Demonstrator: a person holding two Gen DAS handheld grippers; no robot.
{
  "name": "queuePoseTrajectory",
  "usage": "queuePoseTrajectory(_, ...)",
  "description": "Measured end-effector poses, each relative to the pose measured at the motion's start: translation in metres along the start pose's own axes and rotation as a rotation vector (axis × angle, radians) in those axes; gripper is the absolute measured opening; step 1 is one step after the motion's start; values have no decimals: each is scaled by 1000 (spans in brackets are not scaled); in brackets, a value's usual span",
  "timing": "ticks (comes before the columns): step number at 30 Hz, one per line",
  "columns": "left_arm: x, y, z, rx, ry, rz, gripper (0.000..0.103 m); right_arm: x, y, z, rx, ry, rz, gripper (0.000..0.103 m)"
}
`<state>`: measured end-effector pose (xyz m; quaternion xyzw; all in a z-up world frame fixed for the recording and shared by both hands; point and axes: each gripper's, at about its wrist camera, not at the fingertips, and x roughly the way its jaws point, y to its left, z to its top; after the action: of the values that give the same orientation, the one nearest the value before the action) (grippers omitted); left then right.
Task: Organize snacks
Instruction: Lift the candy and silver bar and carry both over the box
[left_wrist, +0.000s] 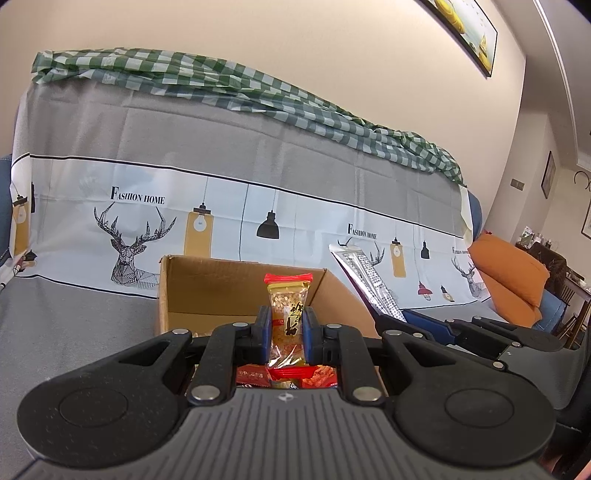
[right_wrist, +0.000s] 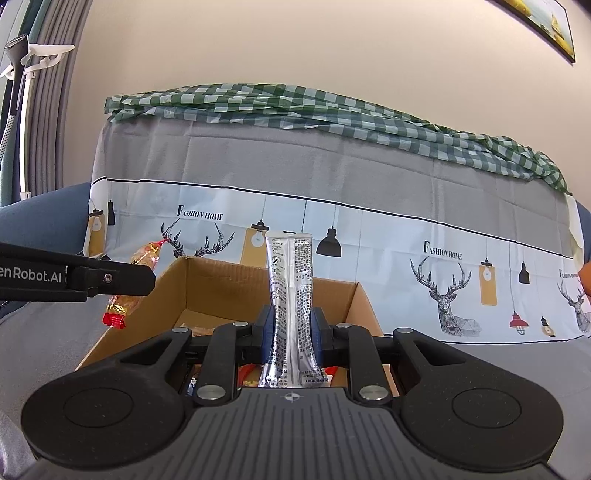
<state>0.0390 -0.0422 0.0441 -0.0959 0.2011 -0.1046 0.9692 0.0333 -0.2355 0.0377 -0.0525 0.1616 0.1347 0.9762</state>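
The left tool (left_wrist: 287, 325) is clamped on a peanut candy bar (left_wrist: 287, 314), a clear wrapper with red crimped ends, pinched at its middle between the two blue pads (left_wrist: 263, 325) so that it stands upright, its top red seal rising above the fingertips and its lower red end hanging below them. The right tool (right_wrist: 293, 332) is clamped in the same way on a silver sachet (right_wrist: 291, 295) printed with small black text; the sachet stands tall and slightly waisted where the pads squeeze it, its sealed top well above the fingers. Ahead of and below both tools sits an open cardboard box (left_wrist: 207, 280), its flaps up and its far wall facing the cameras; beneath the left tool, between its linkages, red and orange snack packets (left_wrist: 317, 376) show, though whether they lie inside the box I cannot tell. Seen from the left tool, the right tool (left_wrist: 397, 317) is just to its right, holding the silver sachet (left_wrist: 365, 277) tilted over the box's right edge. Seen from the right tool, the left tool's black finger (right_wrist: 110, 280) reaches in from the left with the candy bar (right_wrist: 136, 280) beside the box's left corner. Behind the box stands a sofa back covered with a grey cloth (right_wrist: 332, 177) printed with deer and lamps, and a green checked cloth (right_wrist: 295, 107) lies bunched along its top.
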Motion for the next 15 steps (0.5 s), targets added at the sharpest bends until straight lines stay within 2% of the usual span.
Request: queuePoseTrajectory(15, -1, -4, -2, 10, -7, -30, 18, 0, 0, 0, 1, -2, -1, 22)
